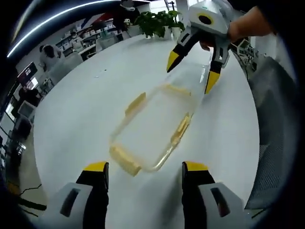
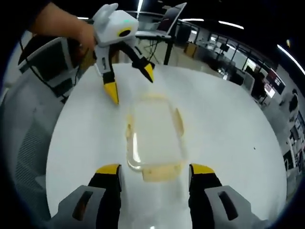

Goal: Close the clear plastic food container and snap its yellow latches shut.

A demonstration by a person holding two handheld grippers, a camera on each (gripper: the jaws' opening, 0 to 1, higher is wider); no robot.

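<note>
1. The clear plastic food container (image 1: pixel 155 129) lies flat on the white table (image 1: pixel 86 100), between the 2 grippers. In the right gripper view the same container (image 2: pixel 153 138) sits just beyond that view's own jaw tips, its long side running away from the camera.
2. Yellow latches (image 1: pixel 126 161) show along the container's edges. In the left gripper view 1 sits at the near end, 1 on each long side, and a paler 1 at the far end. In the right gripper view a latch (image 2: pixel 162 172) lies flat at the near end. Whether any latch is snapped down cannot be told.
3. The lid appears to rest on the container; how fully it is seated cannot be told through the clear plastic.
4. The left gripper (image 1: pixel 145 168) hangs over the table at the near end of the container. Its 2 yellow-tipped jaws stand wide apart with nothing between them and touch nothing.
5. The right gripper (image 2: pixel 155 171) stands at the opposite end, jaws likewise spread wide and empty. In the left gripper view it hovers tips-down over the far end, a person's hand (image 1: pixel 248 24) on it.
6. Beyond the table: potted plants (image 1: pixel 157 21), office chairs (image 2: pixel 45 59) and desks.
</note>
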